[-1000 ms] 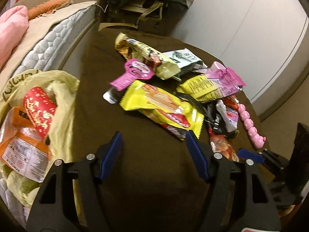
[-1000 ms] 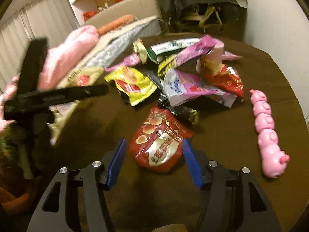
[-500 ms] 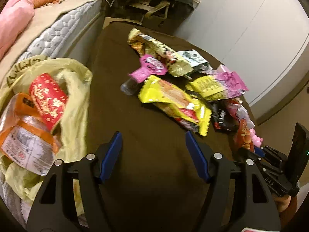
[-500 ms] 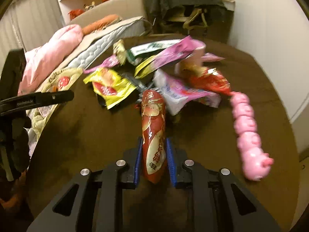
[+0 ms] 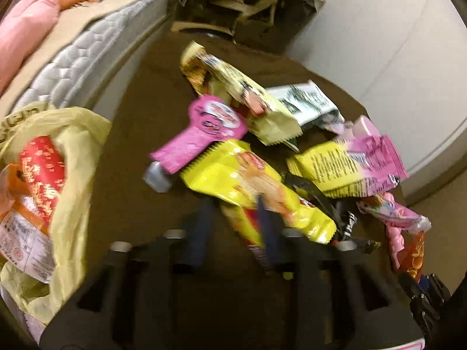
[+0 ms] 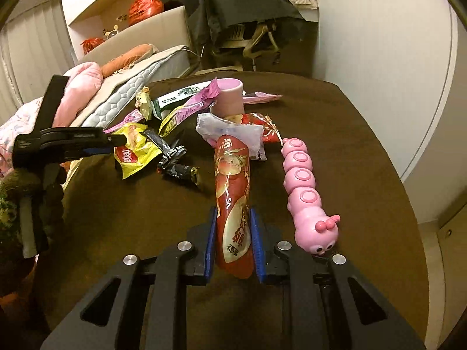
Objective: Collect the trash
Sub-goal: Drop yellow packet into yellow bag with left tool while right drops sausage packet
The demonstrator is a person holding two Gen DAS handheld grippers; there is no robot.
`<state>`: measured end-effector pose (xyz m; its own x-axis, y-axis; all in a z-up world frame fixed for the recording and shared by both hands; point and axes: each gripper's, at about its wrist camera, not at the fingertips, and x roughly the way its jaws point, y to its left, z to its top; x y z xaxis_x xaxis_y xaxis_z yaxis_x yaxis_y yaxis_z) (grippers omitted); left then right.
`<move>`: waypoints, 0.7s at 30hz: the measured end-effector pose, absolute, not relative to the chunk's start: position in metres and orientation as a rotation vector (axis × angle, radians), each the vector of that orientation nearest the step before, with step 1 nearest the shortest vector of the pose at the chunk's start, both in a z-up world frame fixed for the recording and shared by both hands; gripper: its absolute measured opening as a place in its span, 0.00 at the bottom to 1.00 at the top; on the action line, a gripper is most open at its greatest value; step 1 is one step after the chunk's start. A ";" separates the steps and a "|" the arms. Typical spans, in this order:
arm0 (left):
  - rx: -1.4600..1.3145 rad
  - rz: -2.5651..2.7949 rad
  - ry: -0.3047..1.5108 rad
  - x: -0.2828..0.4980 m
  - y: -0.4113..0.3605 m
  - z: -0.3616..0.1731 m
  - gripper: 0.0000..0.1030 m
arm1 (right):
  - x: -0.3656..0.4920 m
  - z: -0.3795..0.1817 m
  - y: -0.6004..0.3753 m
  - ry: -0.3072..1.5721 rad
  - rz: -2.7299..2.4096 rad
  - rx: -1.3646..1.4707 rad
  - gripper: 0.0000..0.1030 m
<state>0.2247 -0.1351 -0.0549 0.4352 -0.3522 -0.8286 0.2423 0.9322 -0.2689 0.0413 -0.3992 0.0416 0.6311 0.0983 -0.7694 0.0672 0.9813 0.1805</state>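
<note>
- Plainly, in the left wrist view, the left hand-held gripper (image 5: 235,204) had just been closing, and its blue fingers (image 5: 267,224) stood either side of the near end of a yellow snack wrapper (image 5: 256,186); the frame was blurred, but the wrapper looked pinched between them.
- That yellow snack wrapper lay on the brown table (image 5: 131,204) at the near edge of a heap of wrappers, touching a pink wrapper (image 5: 201,134) and a yellow-and-pink packet (image 5: 347,166) beside it.
- A pale yellow trash bag (image 5: 73,180) sat at the left edge of the table, open, with a red packet (image 5: 42,172) and an orange packet (image 5: 17,233) inside.
- A mattress (image 5: 78,67) ran along behind the bag.
- In the right wrist view, the right hand-held gripper (image 6: 232,233) was clamped on a red sausage-shaped packet (image 6: 233,201), its blue pads pressing both sides of the lower half, the packet standing up along the fingers.
- A pink caterpillar toy (image 6: 303,192) lay on the table just right of the packet.
- Farther back, the heap held a pink cup (image 6: 227,99) and a white wrapper (image 6: 233,134).
- The left hand-held gripper showed at the left edge, reaching onto the yellow snack wrapper.
</note>
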 end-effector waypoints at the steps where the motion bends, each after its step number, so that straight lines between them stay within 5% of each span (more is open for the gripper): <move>1: -0.126 -0.385 1.063 0.223 -0.136 -0.055 0.16 | 0.041 0.045 -0.401 0.881 0.015 0.199 0.20; 5: -0.082 -0.434 1.015 0.209 -0.140 -0.043 0.07 | 0.038 0.058 -0.405 0.845 0.013 0.207 0.20; 21: -0.113 -0.492 0.845 0.187 -0.073 0.026 0.07 | 0.082 0.117 -0.363 0.731 0.132 0.164 0.20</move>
